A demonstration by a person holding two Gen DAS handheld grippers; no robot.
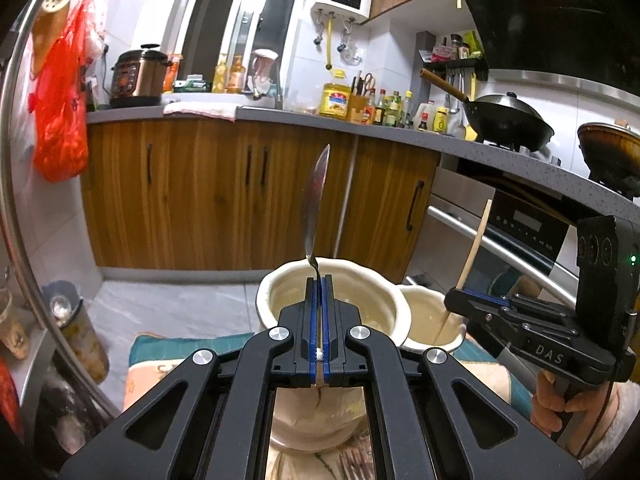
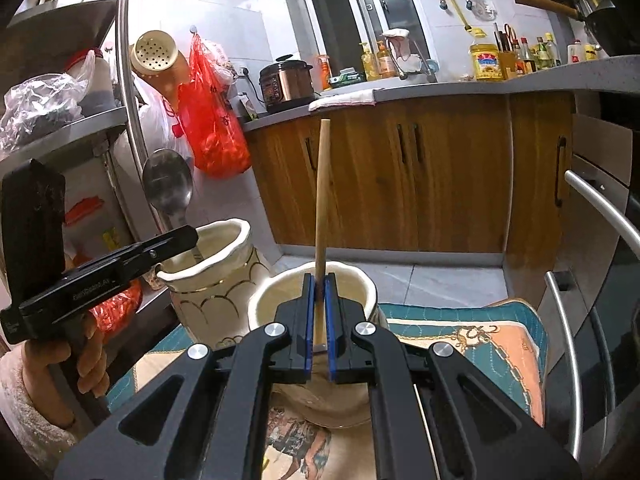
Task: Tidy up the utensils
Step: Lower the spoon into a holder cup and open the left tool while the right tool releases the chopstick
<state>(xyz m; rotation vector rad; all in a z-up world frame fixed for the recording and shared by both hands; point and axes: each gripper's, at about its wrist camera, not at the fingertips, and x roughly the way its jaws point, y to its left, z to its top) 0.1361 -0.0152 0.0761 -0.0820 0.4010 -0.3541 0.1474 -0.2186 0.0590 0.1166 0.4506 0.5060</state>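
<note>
Standing side by side on a patterned cloth [image 2: 480,332] are two cream pots, and each gripper is parked right over one of them. The taller pot [image 1: 280,300], the one with gold scallop lines on its side, sits under the left gripper [image 1: 319,280]; the shorter pot [image 2: 352,284] sits just beside it, under the right gripper [image 2: 319,280]. The two pots are close enough that their sides look to be touching, though I cannot tell for sure.

Now the left gripper: its blue pads are clamped tight on the handle of a metal spoon [image 1: 316,196], bowl end up, the spoon rising steeply above the taller pot's mouth and seen edge-on from this camera. From the right wrist view that same spoon shows its round bowl face-on, with the handle running down past the jaw into the pot's opening.

Over to the right gripper: pads closed on a wooden stick [image 2: 322,200], which stands nearly upright and tapers wider toward the top. Its lower end sits between the pads, directly over the shorter pot's opening.

A hand [image 2: 86,356] in a fluffy pale sleeve grips the left tool's handle.
</note>
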